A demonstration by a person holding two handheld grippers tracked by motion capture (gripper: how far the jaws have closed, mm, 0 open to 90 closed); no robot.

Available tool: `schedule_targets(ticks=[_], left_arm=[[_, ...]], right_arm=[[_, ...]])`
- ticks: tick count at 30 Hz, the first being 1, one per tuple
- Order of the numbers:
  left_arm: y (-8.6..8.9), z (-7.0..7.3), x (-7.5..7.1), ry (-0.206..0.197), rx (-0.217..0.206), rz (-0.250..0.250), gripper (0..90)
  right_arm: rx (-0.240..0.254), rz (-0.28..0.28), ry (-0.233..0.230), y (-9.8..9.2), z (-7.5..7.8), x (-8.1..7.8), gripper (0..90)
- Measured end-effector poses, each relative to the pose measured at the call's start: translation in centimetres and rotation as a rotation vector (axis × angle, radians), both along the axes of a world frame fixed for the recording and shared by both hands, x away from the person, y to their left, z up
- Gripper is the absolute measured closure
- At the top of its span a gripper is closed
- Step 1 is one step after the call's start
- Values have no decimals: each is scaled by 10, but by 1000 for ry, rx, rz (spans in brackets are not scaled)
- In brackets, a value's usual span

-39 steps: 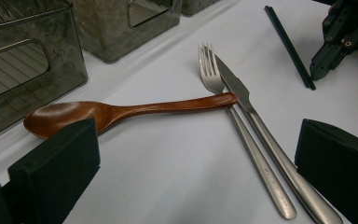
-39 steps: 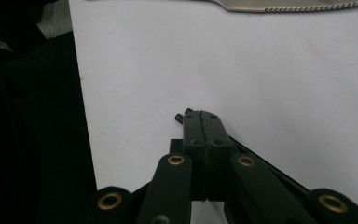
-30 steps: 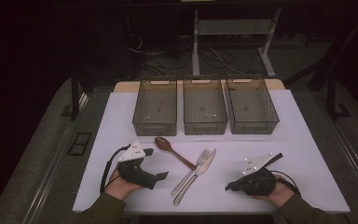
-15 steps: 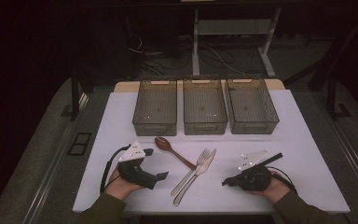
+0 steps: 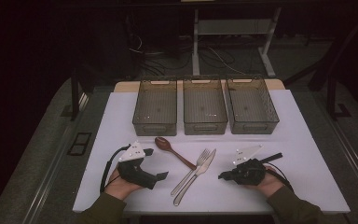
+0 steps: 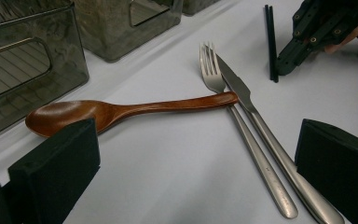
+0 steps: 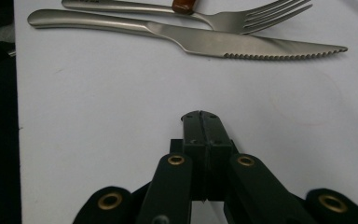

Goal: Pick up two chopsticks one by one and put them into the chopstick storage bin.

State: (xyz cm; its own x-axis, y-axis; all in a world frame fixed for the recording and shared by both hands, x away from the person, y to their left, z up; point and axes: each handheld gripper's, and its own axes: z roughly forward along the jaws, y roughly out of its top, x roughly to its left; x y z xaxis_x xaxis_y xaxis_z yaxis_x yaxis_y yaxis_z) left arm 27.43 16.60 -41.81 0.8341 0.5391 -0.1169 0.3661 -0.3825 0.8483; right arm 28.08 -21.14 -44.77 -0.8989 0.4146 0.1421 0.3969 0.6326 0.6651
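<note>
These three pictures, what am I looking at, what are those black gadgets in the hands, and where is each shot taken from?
A person sits at a white table, each hand holding a two-jaw grabbing tool. One picture looks down from above; the other two come from cameras riding on each tool. The left gripper has its jaws spread open and empty. The right gripper has its jaws pressed together, holding nothing. Between them lie a wooden spoon, a fork and a knife; the spoon's handle end rests across the fork and knife. Three clear bins stand in a row behind.
</note>
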Motion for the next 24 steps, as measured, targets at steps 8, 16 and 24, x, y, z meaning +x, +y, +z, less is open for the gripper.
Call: schedule_targets(ticks=[8,16,24], left_arm=[[-1,0,0,-1,0,-2,0],[-1,-2,1,-2,9,-6,0],[-2,-6,2,-11,1,-23,0]], right_arm=[[-2,-16,-8,4,0,8,900],[-5,-28,-13,7,0,17,900],[-2,-41,-20,10,-1,26,900]])
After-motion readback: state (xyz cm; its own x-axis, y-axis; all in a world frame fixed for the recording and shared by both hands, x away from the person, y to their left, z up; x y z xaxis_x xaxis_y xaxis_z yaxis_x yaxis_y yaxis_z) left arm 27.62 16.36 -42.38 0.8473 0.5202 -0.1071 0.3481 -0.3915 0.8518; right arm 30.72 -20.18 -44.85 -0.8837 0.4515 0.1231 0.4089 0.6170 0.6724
